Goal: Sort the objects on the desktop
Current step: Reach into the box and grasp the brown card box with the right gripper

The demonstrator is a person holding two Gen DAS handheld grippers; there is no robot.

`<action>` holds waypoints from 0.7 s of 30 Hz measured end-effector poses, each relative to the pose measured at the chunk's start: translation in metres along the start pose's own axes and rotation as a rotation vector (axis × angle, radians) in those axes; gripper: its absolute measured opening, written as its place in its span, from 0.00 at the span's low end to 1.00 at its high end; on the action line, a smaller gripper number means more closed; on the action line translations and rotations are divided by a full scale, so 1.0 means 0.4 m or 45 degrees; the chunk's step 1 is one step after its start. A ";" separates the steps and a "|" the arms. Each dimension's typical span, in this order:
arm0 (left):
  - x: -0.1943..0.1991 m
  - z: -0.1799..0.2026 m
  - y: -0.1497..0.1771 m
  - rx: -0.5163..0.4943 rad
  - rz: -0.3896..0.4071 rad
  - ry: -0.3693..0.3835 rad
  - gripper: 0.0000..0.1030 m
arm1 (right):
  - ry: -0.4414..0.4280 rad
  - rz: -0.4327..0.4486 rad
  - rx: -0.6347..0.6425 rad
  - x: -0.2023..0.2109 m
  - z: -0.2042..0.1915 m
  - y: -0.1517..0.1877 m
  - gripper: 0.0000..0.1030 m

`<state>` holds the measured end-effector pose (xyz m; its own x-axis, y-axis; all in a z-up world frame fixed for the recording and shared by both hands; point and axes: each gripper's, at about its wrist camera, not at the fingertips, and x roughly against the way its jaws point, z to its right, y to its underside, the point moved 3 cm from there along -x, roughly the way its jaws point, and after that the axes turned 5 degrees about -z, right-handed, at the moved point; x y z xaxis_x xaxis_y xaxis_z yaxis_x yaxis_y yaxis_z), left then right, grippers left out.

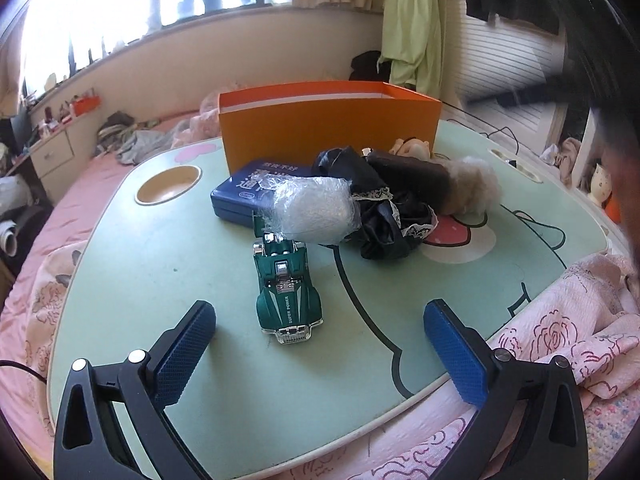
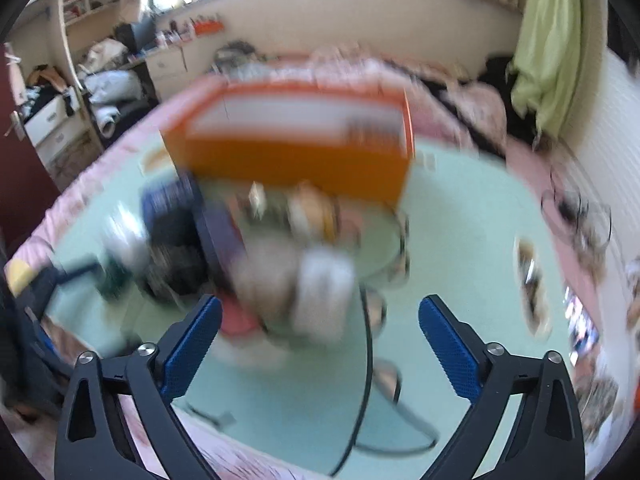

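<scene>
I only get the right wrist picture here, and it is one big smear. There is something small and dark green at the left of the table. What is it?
Observer: A green toy car. In the left wrist view it sits sharp on the pale green table, nose toward the left gripper.
Operator: Is that gripper holding it?
Observer: No. Its jaws stand wide open, the car just ahead of them and apart from both.
Operator: And the white blob near the car?
Observer: A white bundle wrapped in clear plastic, lying partly over a blue tin in front of the orange box.
</scene>
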<state>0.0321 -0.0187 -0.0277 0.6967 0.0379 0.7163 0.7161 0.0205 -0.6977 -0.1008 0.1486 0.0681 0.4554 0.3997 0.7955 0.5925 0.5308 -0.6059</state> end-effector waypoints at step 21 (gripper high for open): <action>0.006 -0.012 0.015 -0.002 0.066 0.035 1.00 | 0.486 -0.642 -0.049 -0.421 0.085 -0.381 0.54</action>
<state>0.0384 -0.0234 -0.0302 0.7335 0.0118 0.6796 0.6794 0.0175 -0.7336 -0.2904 0.0261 0.0267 0.3148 -0.1912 0.9297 0.8163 0.5544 -0.1623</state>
